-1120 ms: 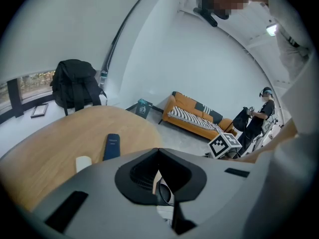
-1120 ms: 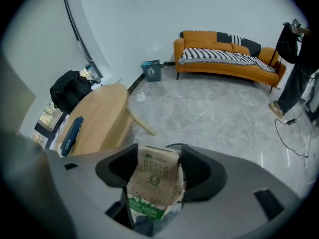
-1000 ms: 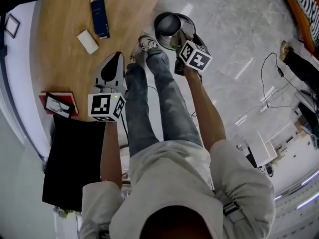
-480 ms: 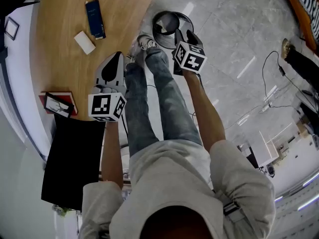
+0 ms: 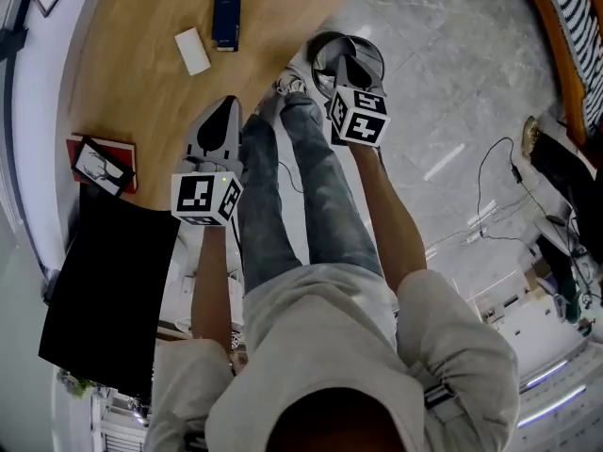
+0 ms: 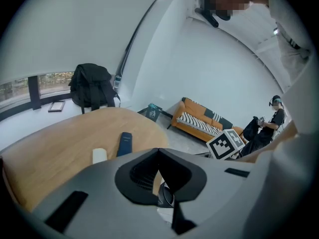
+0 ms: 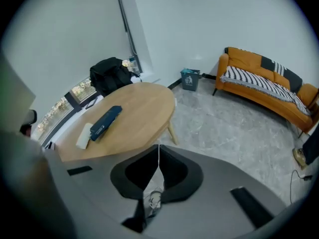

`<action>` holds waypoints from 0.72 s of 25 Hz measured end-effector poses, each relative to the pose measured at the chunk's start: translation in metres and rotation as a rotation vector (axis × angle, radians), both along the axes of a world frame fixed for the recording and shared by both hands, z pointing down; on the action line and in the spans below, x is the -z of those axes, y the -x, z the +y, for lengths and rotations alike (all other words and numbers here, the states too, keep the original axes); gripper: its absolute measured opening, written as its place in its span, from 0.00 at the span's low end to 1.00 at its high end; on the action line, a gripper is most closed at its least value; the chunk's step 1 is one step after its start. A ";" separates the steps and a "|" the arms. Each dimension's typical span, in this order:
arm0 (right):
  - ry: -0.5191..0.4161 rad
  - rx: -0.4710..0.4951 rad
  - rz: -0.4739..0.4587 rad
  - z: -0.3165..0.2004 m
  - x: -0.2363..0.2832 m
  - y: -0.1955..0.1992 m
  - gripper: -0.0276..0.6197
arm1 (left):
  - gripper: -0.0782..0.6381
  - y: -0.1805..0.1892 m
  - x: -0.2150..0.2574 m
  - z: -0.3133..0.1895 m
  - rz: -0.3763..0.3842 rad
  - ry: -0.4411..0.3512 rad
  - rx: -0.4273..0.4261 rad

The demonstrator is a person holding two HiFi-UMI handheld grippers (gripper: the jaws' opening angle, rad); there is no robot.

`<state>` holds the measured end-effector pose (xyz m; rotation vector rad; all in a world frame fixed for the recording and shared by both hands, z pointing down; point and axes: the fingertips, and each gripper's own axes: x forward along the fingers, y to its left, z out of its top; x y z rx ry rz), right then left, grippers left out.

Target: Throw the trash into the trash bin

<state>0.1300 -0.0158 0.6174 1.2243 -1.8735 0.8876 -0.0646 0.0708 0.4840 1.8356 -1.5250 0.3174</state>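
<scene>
A round metal trash bin stands on the floor by my feet, past the table's edge. My right gripper hangs over its rim, its jaws closing tip to tip with nothing between them. My left gripper hovers at the edge of the wooden table, also shut and empty; the bin peeks through below its jaws. On the table lie a dark blue box and a small white block, both also in the right gripper view.
My outstretched legs and a shoe lie between the grippers. A red book and a black slab sit at the left. An orange sofa, a small teal bin, a black backpack and floor cables surround.
The right gripper's jaws went from open to shut, and it rolled and lifted a little by the bin. The left gripper shifted slightly along the table edge. My head view swung.
</scene>
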 end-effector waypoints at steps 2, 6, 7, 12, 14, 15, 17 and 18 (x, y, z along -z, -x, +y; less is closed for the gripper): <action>-0.008 0.066 -0.008 0.001 0.005 0.026 0.09 | 0.13 0.015 0.002 0.007 -0.003 -0.007 0.041; -0.010 0.189 -0.037 0.009 0.013 0.083 0.09 | 0.13 0.045 0.004 0.025 -0.007 -0.014 0.139; -0.010 0.218 -0.047 0.012 0.015 0.097 0.09 | 0.13 0.051 0.004 0.030 -0.008 -0.016 0.164; -0.013 0.313 -0.090 0.030 0.025 0.164 0.09 | 0.13 0.081 0.007 0.051 -0.011 -0.033 0.248; -0.010 0.349 -0.101 0.036 0.028 0.186 0.09 | 0.13 0.090 0.008 0.058 -0.010 -0.035 0.275; -0.008 0.367 -0.105 0.039 0.029 0.197 0.09 | 0.13 0.094 0.009 0.061 -0.009 -0.035 0.288; -0.005 0.401 -0.106 0.044 0.029 0.216 0.09 | 0.13 0.103 0.009 0.065 -0.008 -0.036 0.306; -0.002 0.420 -0.102 0.046 0.028 0.225 0.09 | 0.13 0.108 0.009 0.067 -0.006 -0.038 0.315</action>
